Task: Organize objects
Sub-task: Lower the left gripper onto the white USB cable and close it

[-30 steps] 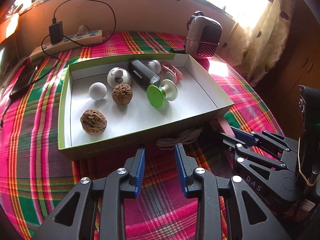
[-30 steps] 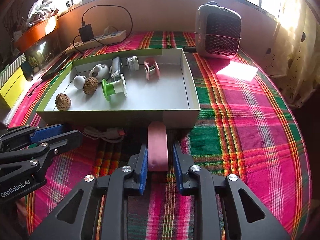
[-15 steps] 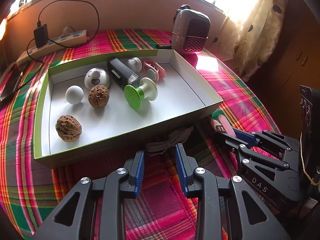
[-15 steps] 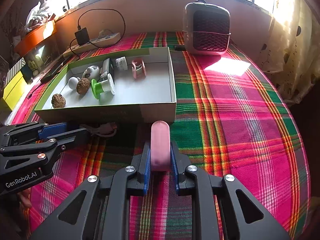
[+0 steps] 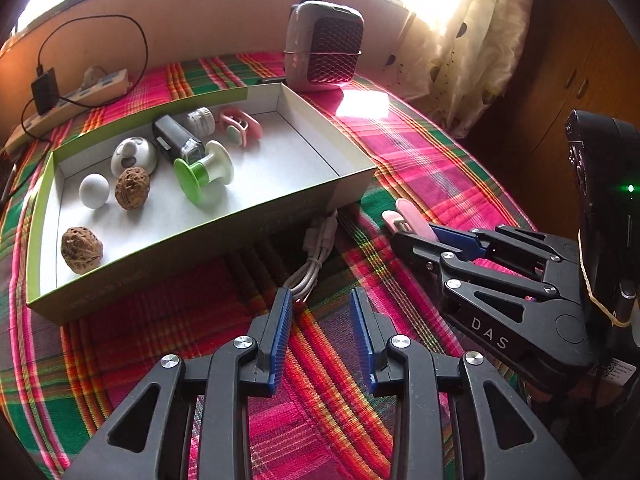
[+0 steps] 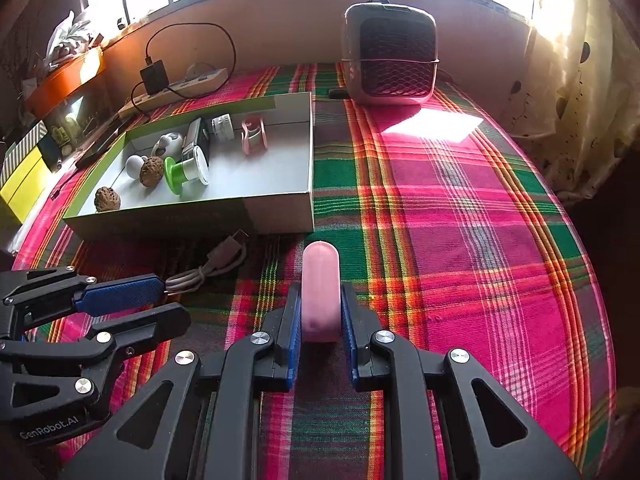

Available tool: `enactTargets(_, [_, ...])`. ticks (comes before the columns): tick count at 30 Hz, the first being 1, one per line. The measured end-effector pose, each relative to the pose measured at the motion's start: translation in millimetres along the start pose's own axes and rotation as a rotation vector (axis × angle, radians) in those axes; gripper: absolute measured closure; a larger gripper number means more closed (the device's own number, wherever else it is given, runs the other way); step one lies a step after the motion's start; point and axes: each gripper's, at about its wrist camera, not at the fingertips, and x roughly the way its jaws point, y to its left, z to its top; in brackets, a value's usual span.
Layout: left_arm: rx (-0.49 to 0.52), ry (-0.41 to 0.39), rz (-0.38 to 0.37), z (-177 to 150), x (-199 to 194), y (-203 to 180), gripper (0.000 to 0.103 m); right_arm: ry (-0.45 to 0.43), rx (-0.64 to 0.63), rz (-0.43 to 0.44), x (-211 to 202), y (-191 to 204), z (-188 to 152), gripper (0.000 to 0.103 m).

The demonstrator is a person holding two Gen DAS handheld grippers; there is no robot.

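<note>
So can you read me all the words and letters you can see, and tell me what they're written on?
"DAS": white letters on the side of the right gripper, seen from the left wrist.
"GenRobot.AI": white letters on the side of the left gripper, seen from the right wrist.
Print on the green box's front wall: too faint to read.
Sticker beneath the right gripper: too blurred.

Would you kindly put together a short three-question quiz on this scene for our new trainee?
1. True or false: the right gripper is shut on the pink case.
2. How many walnuts lie in the box?
3. Where is the white cable? A) inside the box B) on the tablecloth in front of the box C) on the heater

Key: 1 true; 2 two, the near walnut and the far walnut; 3 B, just ahead of the open left gripper.
</note>
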Motion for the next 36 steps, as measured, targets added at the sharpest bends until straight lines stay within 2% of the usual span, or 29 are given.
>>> enactTargets(8, [-0.001,-0.01,0.057,12.0,4.7,4.6,0.075,-0.004,-0.01,-0.008,-1.4,-5.3,-2.6,0.084])
enactTargets(16, [0.062,0.018,0.088,22.5,22.5,-8.9,0.075,-0.004,-0.007,-0.007,-1.5,-9.5,-3.0,0.084])
enactTargets(25, [0.114,0.016,0.113,26.8,30.6,-22.2,0.075,-0.008,-0.015,-0.015,-2.3,-13.4,-2.8,0.084])
enactTargets(32, [0.093,0.002,0.107,26.4,30.6,-20.5,0.075,-0.013,-0.02,-0.016,-1.7,-13.8,-3.6,0.084])
enactTargets(36, [0.101,-0.006,0.135,25.4,30.8,-21.9,0.081,-0.014,-0.023,-0.02,-1.9,-12.6,-4.3,0.084])
